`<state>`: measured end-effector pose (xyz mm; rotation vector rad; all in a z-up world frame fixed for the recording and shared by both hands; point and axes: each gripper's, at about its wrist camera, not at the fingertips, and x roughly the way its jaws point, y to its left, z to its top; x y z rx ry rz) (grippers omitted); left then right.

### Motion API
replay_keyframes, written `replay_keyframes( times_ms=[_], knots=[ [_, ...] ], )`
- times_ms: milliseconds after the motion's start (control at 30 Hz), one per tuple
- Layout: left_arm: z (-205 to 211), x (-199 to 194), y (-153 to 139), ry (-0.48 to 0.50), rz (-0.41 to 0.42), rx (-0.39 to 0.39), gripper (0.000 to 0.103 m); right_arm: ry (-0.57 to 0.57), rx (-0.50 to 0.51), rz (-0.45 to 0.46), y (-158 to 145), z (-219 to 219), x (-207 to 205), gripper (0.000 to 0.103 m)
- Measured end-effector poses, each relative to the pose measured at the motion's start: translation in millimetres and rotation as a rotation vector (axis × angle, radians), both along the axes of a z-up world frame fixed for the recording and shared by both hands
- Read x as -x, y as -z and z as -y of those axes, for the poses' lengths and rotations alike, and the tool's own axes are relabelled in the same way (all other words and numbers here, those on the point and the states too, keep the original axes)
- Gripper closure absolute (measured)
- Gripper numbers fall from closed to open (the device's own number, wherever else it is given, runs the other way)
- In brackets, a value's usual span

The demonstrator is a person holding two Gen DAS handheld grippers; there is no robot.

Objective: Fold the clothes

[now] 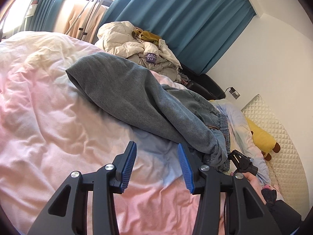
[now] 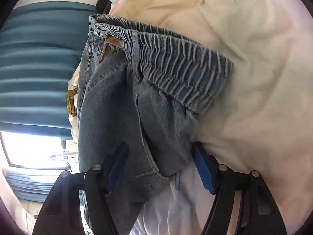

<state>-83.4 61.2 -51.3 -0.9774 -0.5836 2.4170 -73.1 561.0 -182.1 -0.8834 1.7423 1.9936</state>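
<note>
A pair of grey-blue jeans (image 1: 137, 96) with an elastic waistband lies folded over on the pink and white duvet (image 1: 49, 98). My left gripper (image 1: 156, 152) is open and empty, just in front of the jeans' near edge. In the right wrist view the jeans (image 2: 121, 105) fill the middle, waistband (image 2: 176, 66) at the top. My right gripper (image 2: 158, 152) is wide open with the jeans' folded edge between its blue pads (image 2: 203, 172), not clamped. The right gripper also shows in the left wrist view (image 1: 242, 162) at the jeans' waistband end.
A heap of cream bedding and clothes (image 1: 140, 45) lies beyond the jeans. Teal curtains (image 1: 185, 19) hang behind. A yellow plush toy (image 1: 262, 135) lies by the quilted headboard (image 1: 277, 137). A black chair (image 1: 205, 84) stands at the wall.
</note>
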Motion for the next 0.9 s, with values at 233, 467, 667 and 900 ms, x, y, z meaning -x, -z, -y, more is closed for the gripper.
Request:
replay_keyframes(
  times_ms=[233,467,667,900],
  knots=[
    [-1.6,2.9,6.1,-0.006,0.011,0.02,0.058,0.012,-0.242,0.035,-18.2,-5.2,16.8,0.077],
    [-4.4,6.7,12.6,-0.005,0.034,0.049,0.058,0.133,-0.53,0.102,-67.6,-19.3,-5.0,0.096],
    [-0.7,9.1,16.2,-0.017,0.06,0.038,0.058,0.228,-0.624,0.158,-75.0,-50.8,-23.2,0.096],
    [-7.6,13.0,11.5,-0.016,0.044,0.073,0.058,0.181,-0.513,0.249,-44.7,-67.5,-41.4,0.089]
  ],
)
